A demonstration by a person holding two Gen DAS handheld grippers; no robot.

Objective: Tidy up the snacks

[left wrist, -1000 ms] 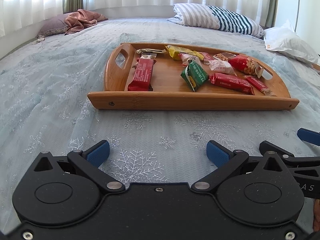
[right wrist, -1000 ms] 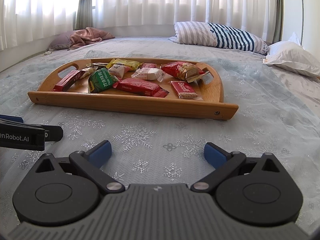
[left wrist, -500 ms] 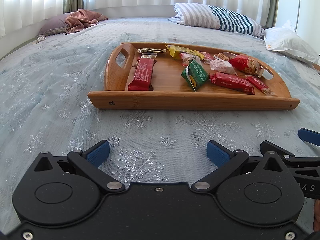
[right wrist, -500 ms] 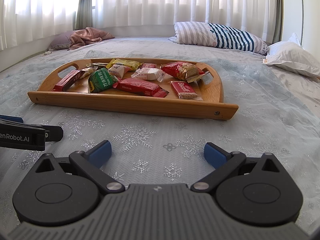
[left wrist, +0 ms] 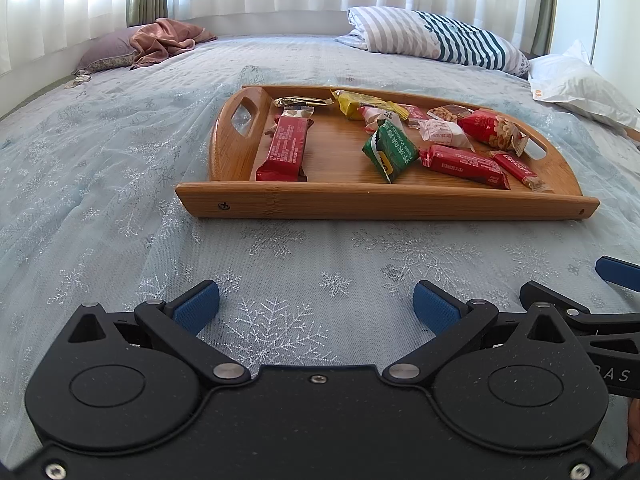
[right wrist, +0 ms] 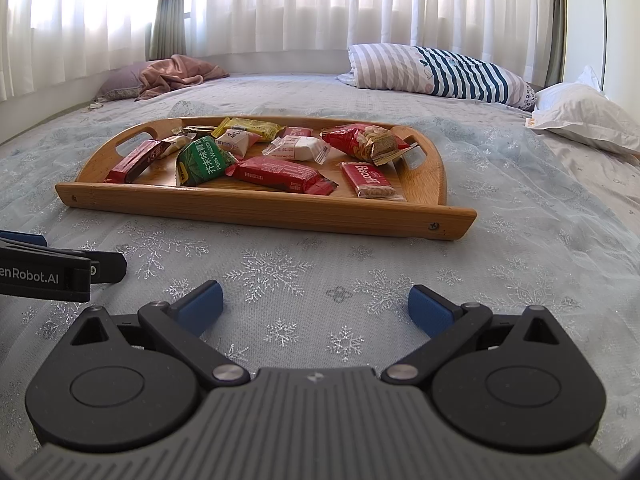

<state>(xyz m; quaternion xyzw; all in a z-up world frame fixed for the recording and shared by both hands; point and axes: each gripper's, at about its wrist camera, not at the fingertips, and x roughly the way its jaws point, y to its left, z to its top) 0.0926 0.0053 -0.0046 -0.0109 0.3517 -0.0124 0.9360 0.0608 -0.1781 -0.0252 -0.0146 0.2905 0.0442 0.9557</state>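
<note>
A wooden tray (left wrist: 384,202) (right wrist: 256,210) lies on the bed with several wrapped snacks in it. Among them are a long red bar (left wrist: 285,148) (right wrist: 134,160) at the left, a green peas packet (left wrist: 390,152) (right wrist: 202,160), a red wafer bar (left wrist: 464,165) (right wrist: 280,174), a Biscoff pack (left wrist: 518,169) (right wrist: 368,178), a red peanut bag (left wrist: 492,130) (right wrist: 364,142) and a yellow packet (left wrist: 362,104) (right wrist: 250,126). My left gripper (left wrist: 316,306) is open above the bedspread, short of the tray. My right gripper (right wrist: 316,306) is open too, beside it, with nothing held.
A pale blue snowflake bedspread (left wrist: 100,200) covers the bed. A striped pillow (right wrist: 440,70) and a white pillow (right wrist: 580,116) lie at the far right. A pink cloth on a purple cushion (right wrist: 168,76) lies far left. Curtains hang behind.
</note>
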